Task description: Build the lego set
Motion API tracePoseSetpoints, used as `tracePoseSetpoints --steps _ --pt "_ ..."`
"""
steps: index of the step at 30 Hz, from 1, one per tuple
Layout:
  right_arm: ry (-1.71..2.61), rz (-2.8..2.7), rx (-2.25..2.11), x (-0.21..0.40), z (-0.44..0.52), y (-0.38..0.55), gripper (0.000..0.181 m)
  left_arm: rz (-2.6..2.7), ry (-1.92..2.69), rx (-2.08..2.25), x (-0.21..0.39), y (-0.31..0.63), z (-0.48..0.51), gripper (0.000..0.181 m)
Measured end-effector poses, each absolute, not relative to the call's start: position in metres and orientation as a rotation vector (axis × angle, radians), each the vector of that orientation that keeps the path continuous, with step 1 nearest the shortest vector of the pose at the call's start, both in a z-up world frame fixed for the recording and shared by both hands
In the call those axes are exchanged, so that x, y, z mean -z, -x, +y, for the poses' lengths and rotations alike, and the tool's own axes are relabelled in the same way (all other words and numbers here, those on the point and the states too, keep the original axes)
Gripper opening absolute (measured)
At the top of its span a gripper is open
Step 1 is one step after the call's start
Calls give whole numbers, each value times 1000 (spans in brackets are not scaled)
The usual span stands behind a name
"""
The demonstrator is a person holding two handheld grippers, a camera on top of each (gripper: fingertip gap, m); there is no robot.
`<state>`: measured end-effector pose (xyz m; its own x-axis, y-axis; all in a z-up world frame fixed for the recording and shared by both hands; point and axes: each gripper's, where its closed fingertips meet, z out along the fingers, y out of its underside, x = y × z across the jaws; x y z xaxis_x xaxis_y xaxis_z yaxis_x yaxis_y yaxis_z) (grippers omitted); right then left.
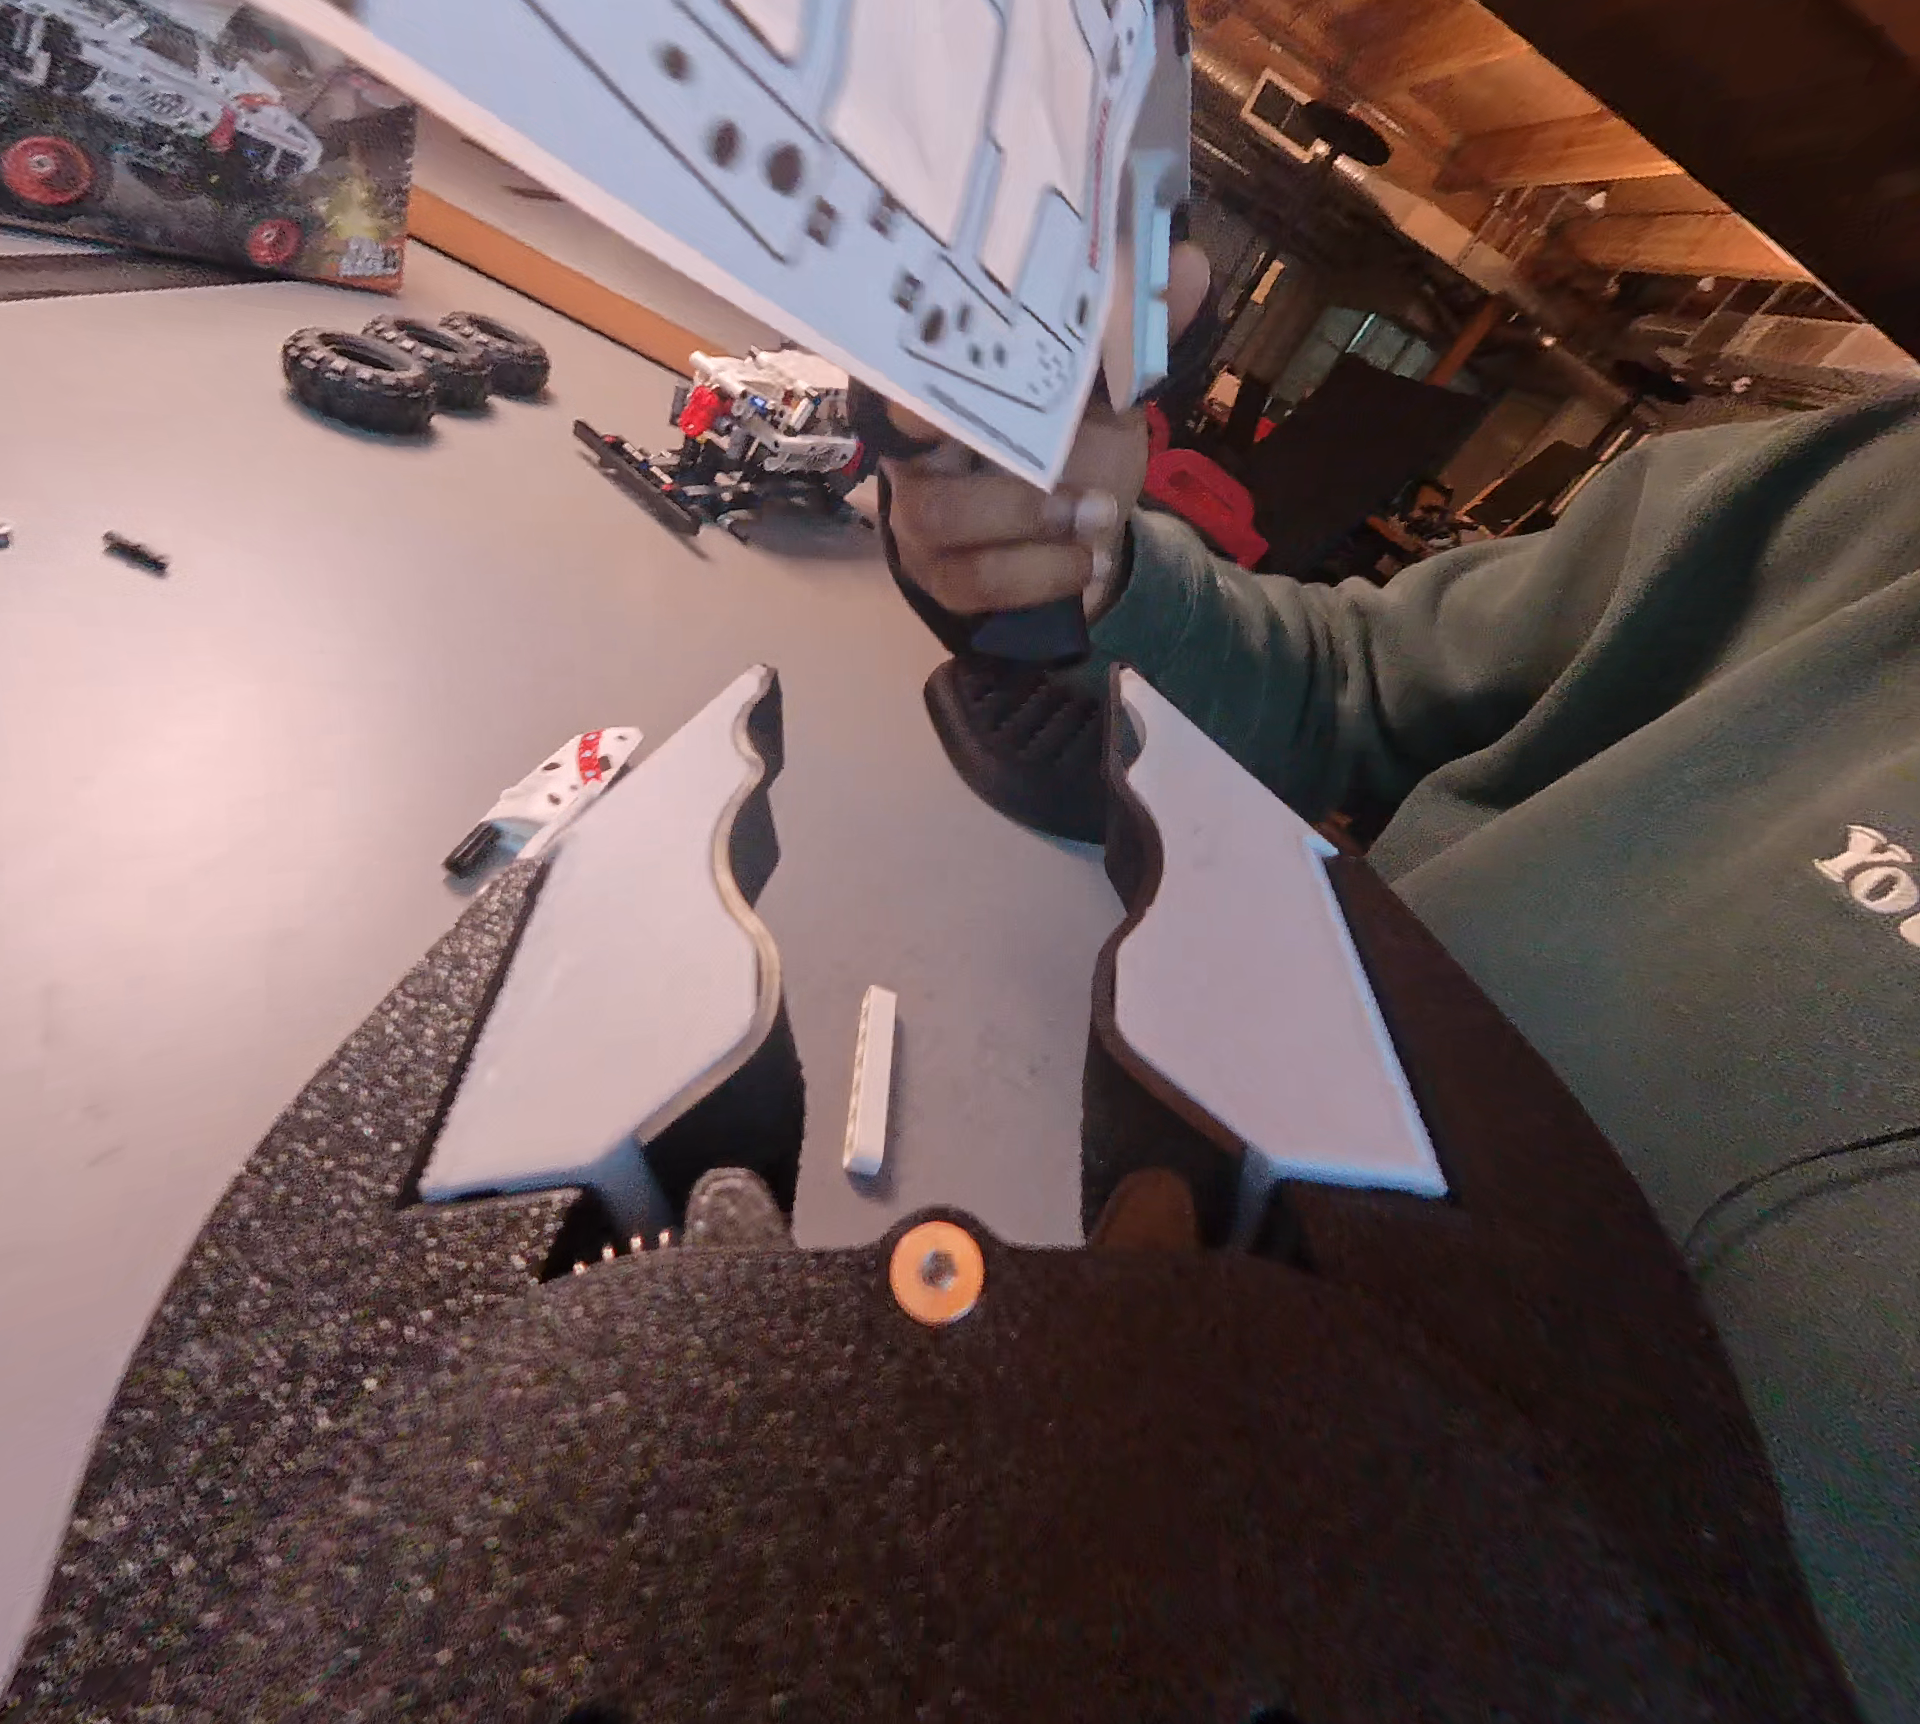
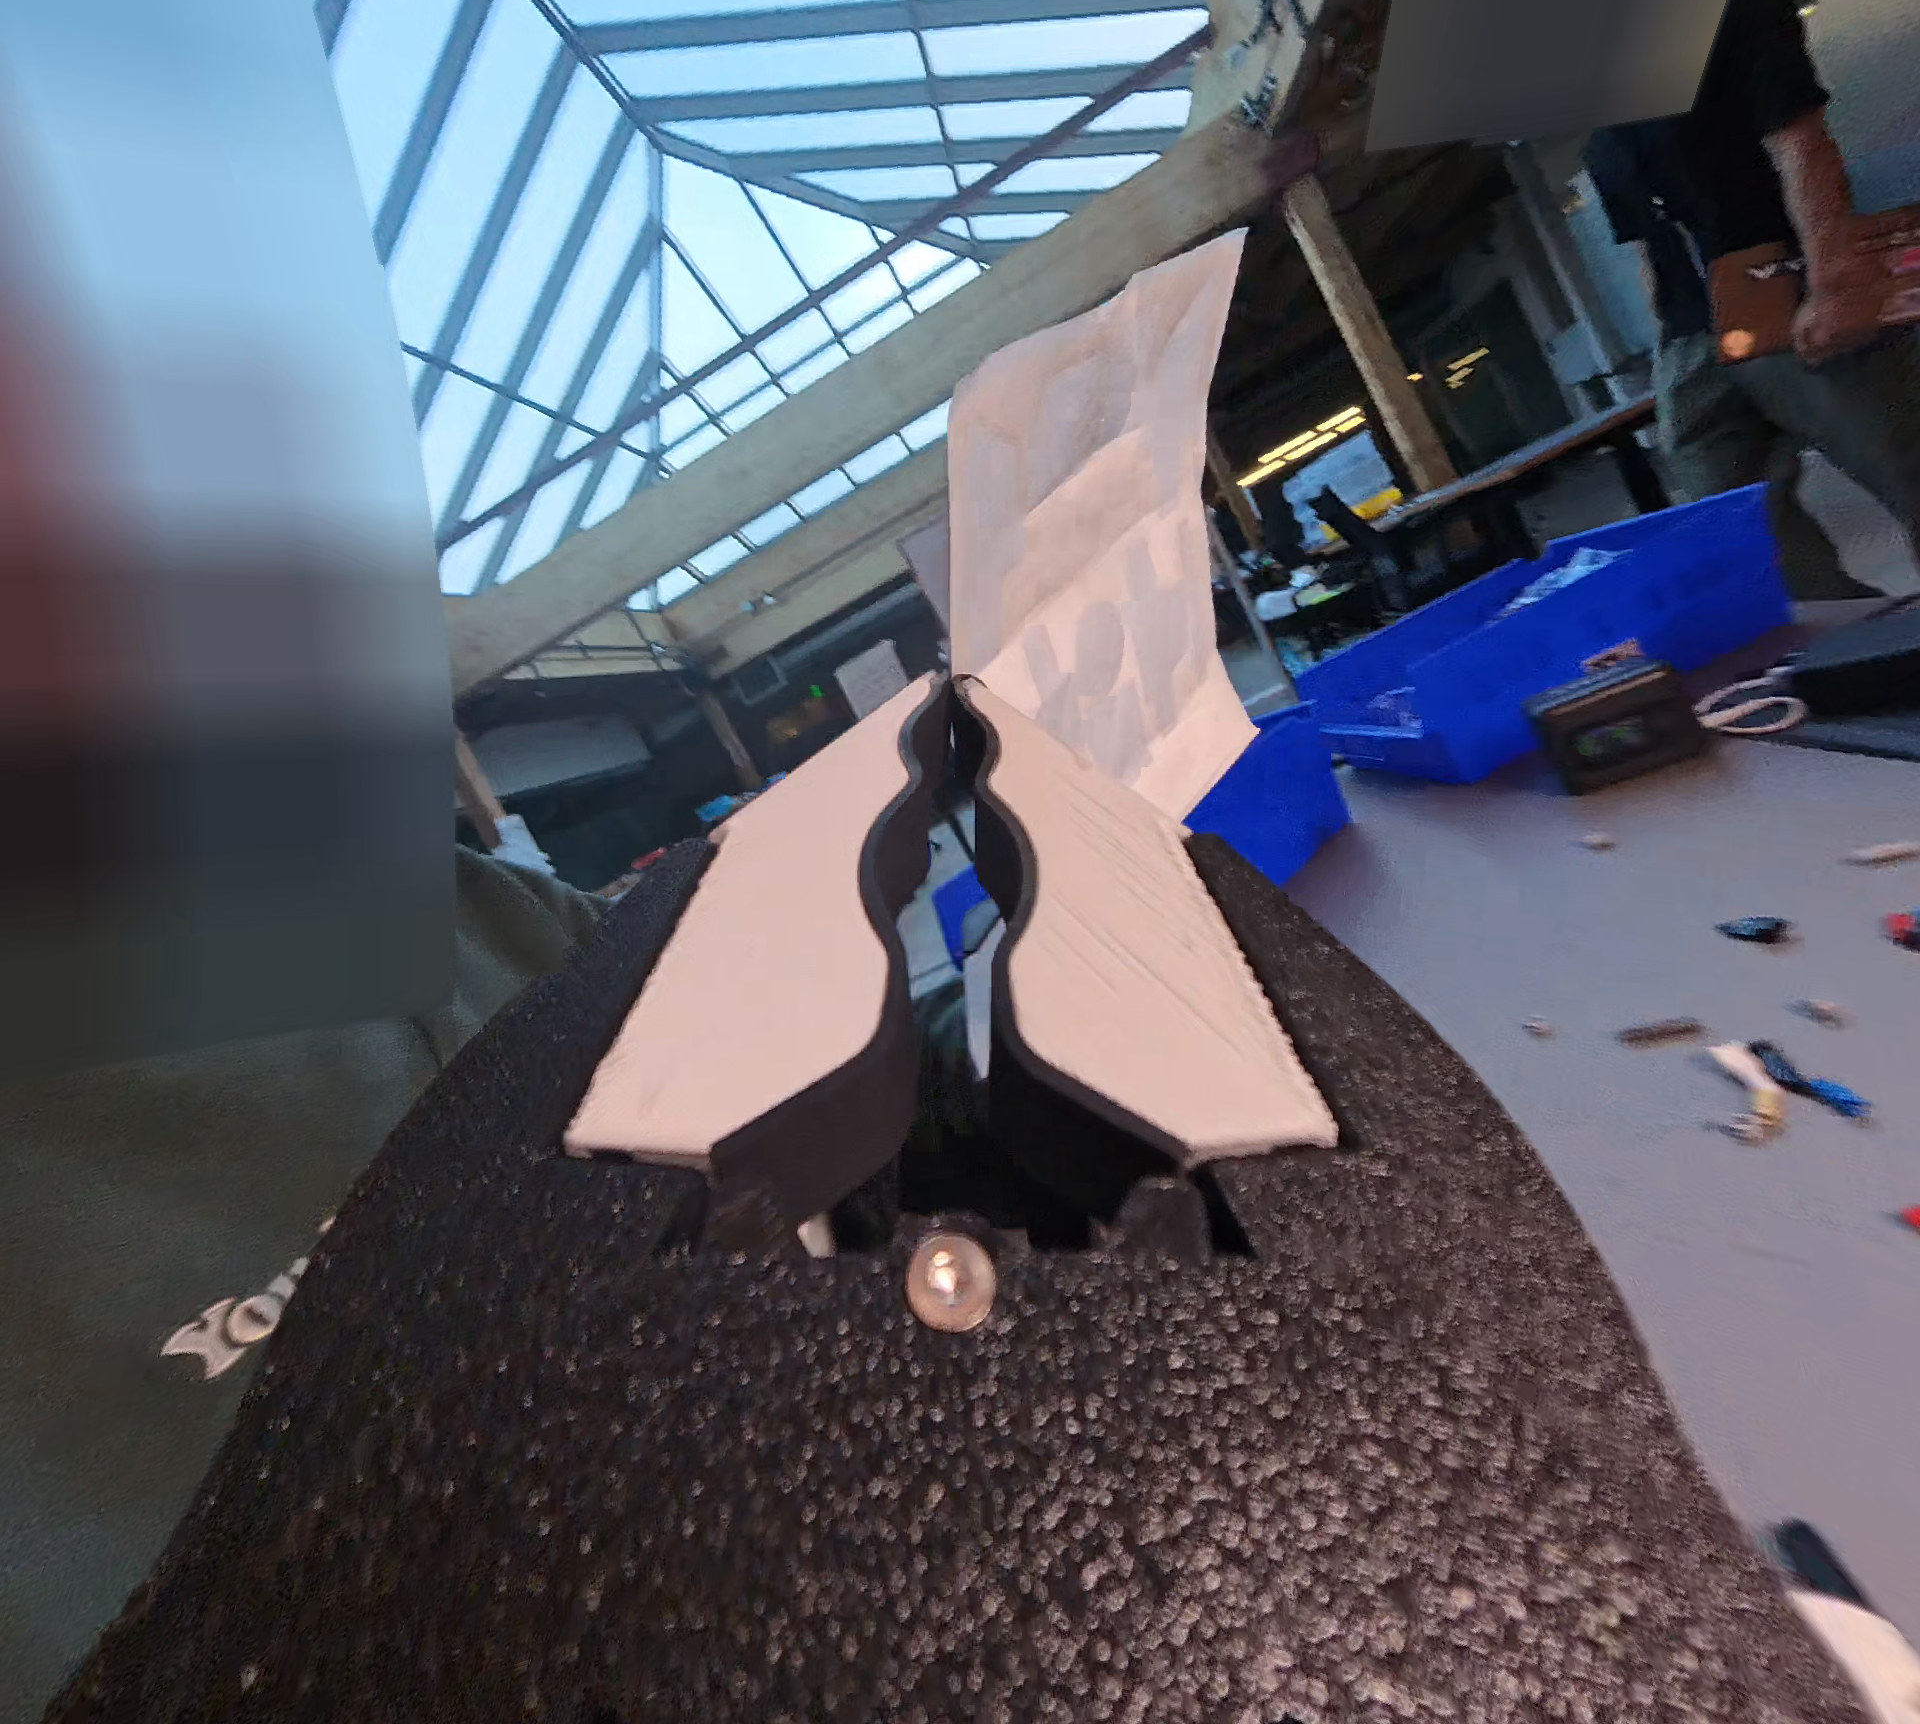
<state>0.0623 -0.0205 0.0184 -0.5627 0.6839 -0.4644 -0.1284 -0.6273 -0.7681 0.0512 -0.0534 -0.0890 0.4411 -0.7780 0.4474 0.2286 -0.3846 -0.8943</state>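
Right tool (image 2: 954, 687) pinches the sticker sheet (image 2: 1091, 531) at its tips; left tool (image 1: 940, 687) is spread, empty.

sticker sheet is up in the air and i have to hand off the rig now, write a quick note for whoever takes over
Right gripper: shut on the white sticker sheet, held up off the table.
Left gripper: open, empty, low over the grey table.
A white beam lies between its fingers; a white spotted panel lies beside the left one.
Done: the partly built white truck stands farther back.
Left: three black tyres are not yet on; stickers remain on the sheet.
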Motion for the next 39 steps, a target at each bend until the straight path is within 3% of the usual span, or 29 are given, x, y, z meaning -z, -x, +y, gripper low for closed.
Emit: tracePoseSetpoints --steps 3,8,10,16,20,25,31,36,39 --pt "1040 -901 -2310 -10 -38 -74 0 495 1517 1251 72 -66 -58 58" --pt "1153 -919 -2261 12 -31 -67 0 497 1366 1318 47 -65 -67 7" --pt "1231 -917 -2224 24 -25 -62 0 528 1373 1297 47 -66 -69 0" --pt "1425 -1015 -1974 58 -14 -46 0 545 1441 1169 58 -55 -62 0" --pt "1438 -1095 -1571 70 9 -47 16 547 1511 1081 68 -46 -57 0" --pt "1092 -1287 -1042 53 1 -55 33 636 1698 796 99 -27 -48 0" --pt "900 -1663 -853 104 -57 -36 51 772 1708 805 110 -45 -60 0" --pt "944 -1718 -1007 112 -74 -37 46 835 1673 829 107 -55 -70 0" --pt "939 -1737 -1048 114 -80 -38 33 850 1642 875 103 -59 -76 3"
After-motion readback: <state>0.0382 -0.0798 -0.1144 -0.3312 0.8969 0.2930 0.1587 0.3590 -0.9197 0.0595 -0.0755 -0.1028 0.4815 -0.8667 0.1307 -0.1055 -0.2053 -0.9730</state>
